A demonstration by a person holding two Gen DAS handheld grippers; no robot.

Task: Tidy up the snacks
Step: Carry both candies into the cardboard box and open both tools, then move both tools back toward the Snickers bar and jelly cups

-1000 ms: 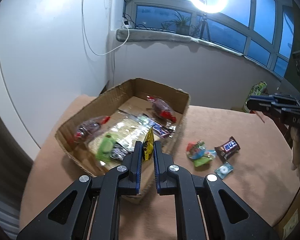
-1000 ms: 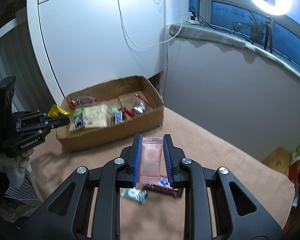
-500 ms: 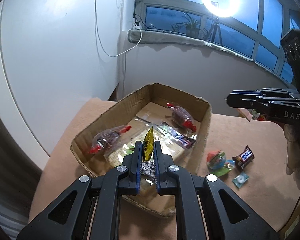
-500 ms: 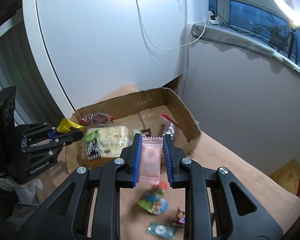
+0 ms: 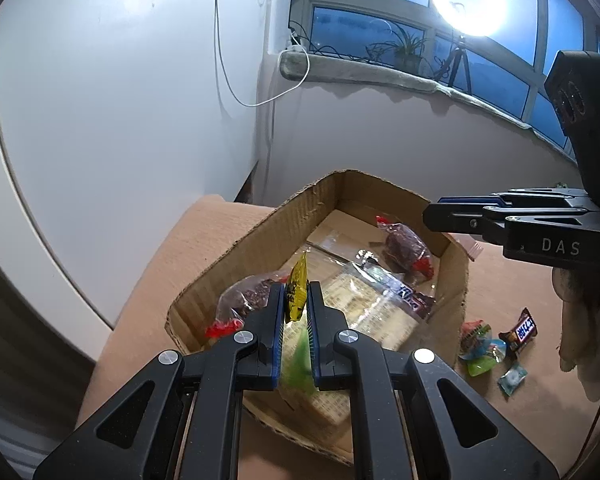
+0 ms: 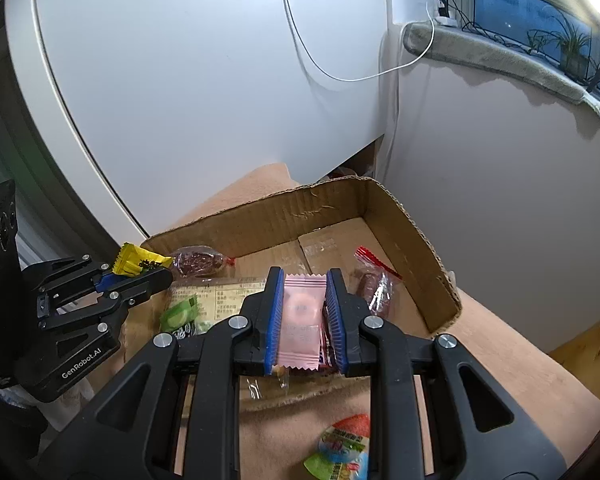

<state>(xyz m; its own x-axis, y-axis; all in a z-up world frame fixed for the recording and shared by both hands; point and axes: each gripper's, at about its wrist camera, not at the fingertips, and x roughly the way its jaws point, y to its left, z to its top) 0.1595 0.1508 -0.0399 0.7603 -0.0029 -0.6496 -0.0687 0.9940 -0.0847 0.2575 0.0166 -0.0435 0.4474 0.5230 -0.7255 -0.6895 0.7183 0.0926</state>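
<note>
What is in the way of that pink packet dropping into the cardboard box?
Nothing visible blocks it. The right tool holds the pink packet above the open cardboard box, near its front edge. Snacks already lie inside, but the bare floor further back is free.

**Materials and finishes**

Cardboard box (image 6: 396, 216): raw brown corrugated board, matt, torn ragged rim. Counter (image 5: 512, 280): tan cloth cover, matt, finely ribbed. Yellow sachet (image 5: 296, 292): glossy foil-like film. Pink wrapper (image 6: 302, 320): satin plastic film, serrated ends. Fingers (image 6: 273, 316): ribbed blue pads on matt black plastic, bright metal screw heads. Cracker pack (image 5: 372, 312): clear glossy plastic.
</note>
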